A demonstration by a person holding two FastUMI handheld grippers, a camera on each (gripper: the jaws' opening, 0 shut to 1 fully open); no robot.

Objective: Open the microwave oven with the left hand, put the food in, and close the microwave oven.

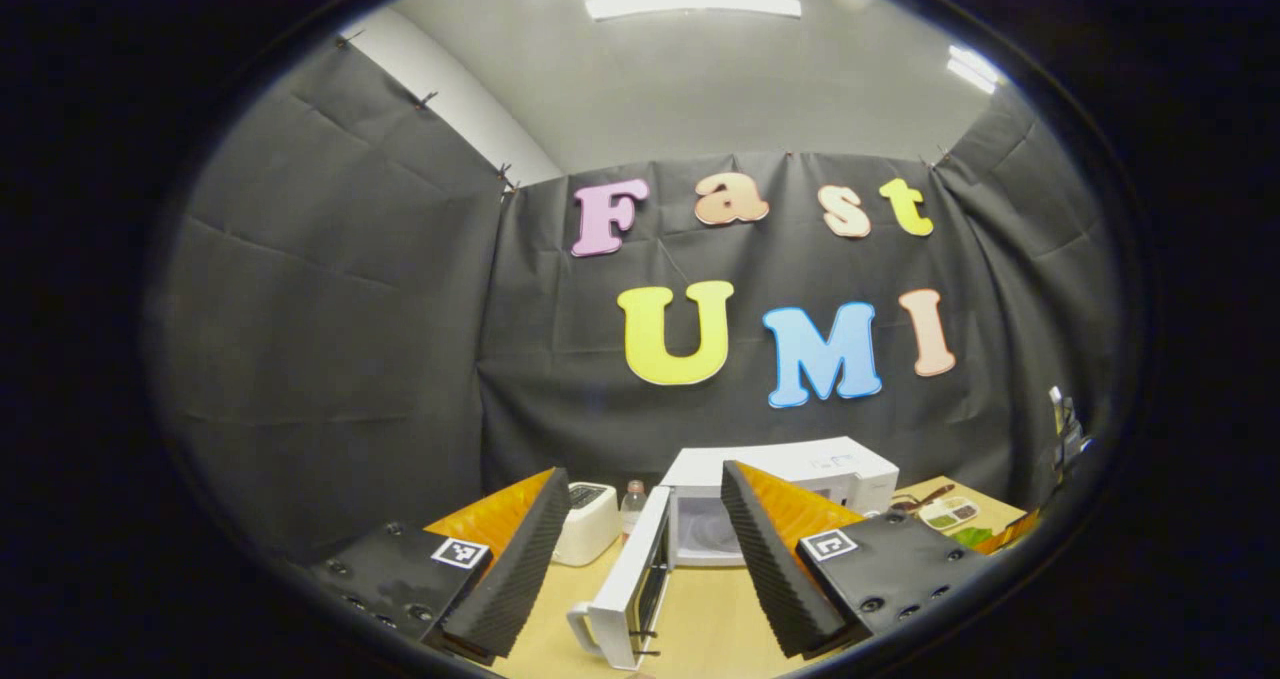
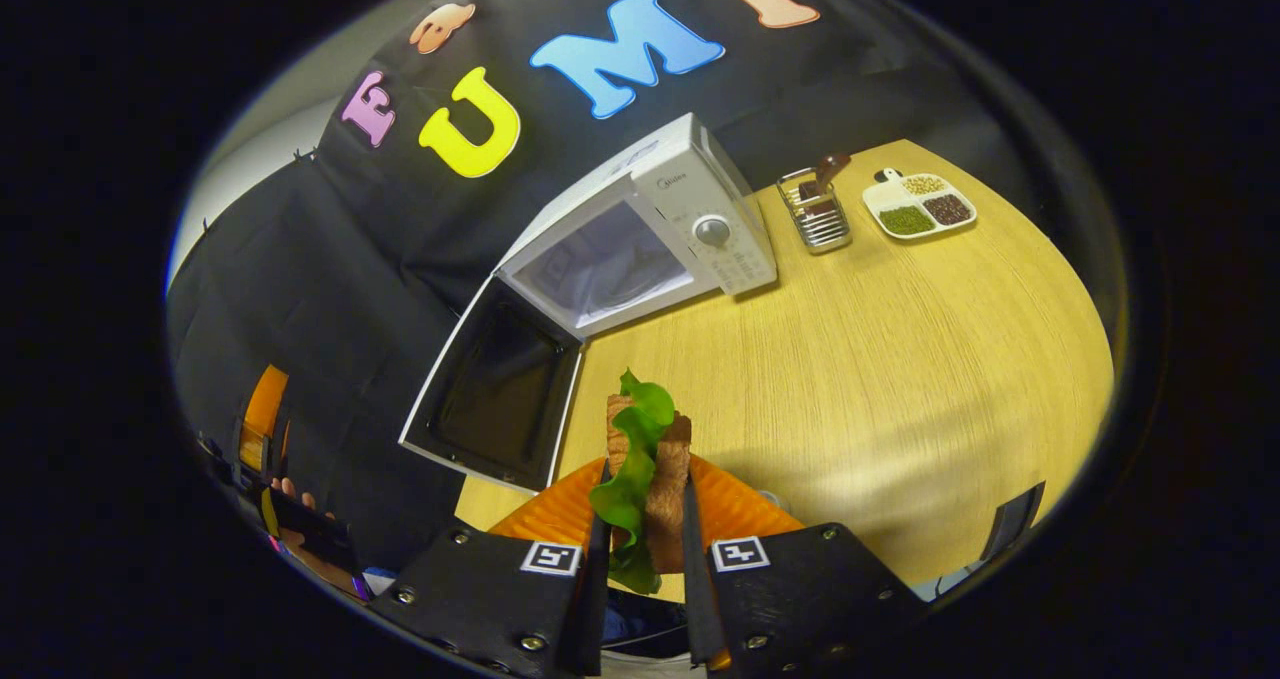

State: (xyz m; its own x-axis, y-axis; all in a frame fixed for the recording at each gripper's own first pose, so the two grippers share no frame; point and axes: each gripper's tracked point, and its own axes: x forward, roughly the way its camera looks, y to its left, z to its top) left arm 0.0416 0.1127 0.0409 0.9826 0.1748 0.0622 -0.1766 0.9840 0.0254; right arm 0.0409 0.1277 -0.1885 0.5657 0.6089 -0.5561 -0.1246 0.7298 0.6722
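Right gripper (image 2: 645,549) clamped on sandwich (image 2: 645,479), upright between fingers. Microwave (image 2: 640,239) ahead and slightly left across table (image 2: 900,359), door (image 2: 495,394) swung open. Left gripper (image 1: 640,559) spread apart, empty, facing the cavity.

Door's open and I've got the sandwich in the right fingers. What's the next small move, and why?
Probably carry the right gripper forward toward the microwave. Its door stands wide open, the inside looks empty, and the sandwich is pinched between the fingers above the table, short of the opening. The left gripper is open, holding nothing.
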